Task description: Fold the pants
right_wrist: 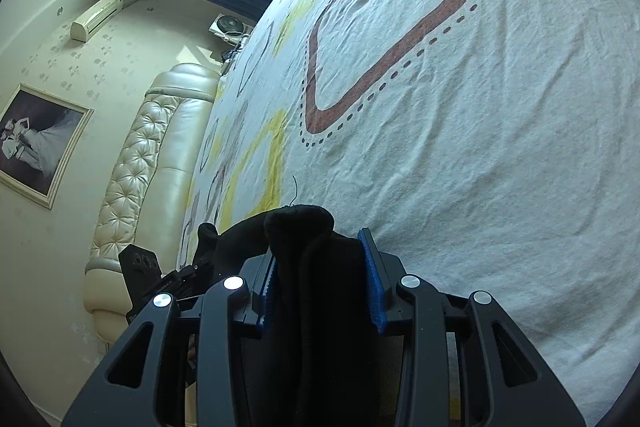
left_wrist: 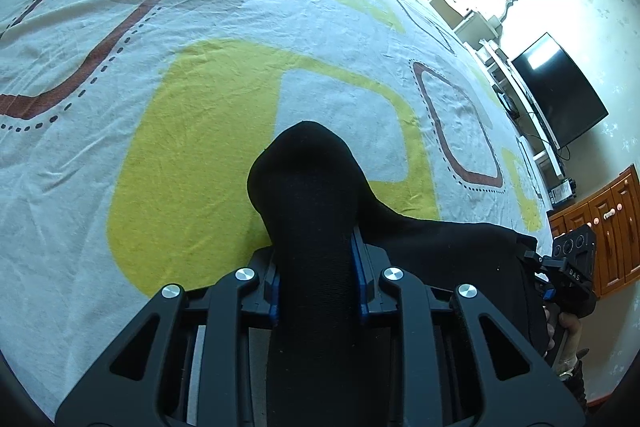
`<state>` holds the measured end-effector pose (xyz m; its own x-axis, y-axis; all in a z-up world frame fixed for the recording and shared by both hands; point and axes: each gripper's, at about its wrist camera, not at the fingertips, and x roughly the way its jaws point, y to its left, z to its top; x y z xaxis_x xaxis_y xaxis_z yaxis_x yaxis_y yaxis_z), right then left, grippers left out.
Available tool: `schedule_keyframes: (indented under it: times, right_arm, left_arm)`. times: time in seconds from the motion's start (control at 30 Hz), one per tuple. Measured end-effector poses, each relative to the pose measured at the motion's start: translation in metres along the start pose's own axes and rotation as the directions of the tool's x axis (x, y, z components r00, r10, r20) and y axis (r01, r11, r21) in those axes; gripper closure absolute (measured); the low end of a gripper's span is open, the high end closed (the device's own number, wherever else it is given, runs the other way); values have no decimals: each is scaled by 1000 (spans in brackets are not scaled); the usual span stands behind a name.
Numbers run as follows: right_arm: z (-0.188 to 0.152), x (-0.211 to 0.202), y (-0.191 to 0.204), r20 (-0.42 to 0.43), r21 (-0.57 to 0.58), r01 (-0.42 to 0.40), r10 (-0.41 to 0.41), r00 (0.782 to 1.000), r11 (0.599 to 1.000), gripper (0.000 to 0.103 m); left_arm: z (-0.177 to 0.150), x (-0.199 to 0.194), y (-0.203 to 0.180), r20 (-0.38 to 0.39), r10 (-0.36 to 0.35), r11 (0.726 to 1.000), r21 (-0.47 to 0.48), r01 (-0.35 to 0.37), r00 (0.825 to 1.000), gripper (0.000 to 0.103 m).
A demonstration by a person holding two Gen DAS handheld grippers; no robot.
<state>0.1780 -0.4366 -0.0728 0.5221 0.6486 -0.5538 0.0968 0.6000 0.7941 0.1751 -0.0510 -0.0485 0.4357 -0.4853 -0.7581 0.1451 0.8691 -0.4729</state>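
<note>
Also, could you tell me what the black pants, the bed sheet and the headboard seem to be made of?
Black pants: soft matte knit, judging by the fine ribbed texture; both grippers clamp bunches of it.
Bed sheet: thin woven cloth, probably cotton; matte, finely creased, with printed yellow and brown shapes.
Headboard: cream leather or imitation leather; glossy and button-tufted.

Each camera sat just behind its own gripper and looked forward and down along the fingers, close over the bed sheet (left_wrist: pixel 200 27). The left wrist view faced across the bed toward a wall with a TV (left_wrist: pixel 560 91) at its right edge. The right wrist view faced along the bed toward the headboard (right_wrist: pixel 136 163) at its left. Both shared the sheet and the pants (left_wrist: pixel 316 187), and each caught the other gripper at its edge.
</note>
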Motion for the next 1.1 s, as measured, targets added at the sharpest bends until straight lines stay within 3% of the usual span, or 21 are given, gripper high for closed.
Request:
schedule_keyframes:
  times: [0.73, 1.1]
  right_arm:
    - [34, 89, 45, -38, -33, -34, 33, 999, 999, 66]
    - [49, 128, 61, -61, -34, -55, 53, 997, 998, 66]
  left_arm:
    - [63, -14, 65, 59, 88, 995, -57, -85, 994, 78]
    - [90, -18, 101, 71, 86, 991, -106, -79, 994, 78]
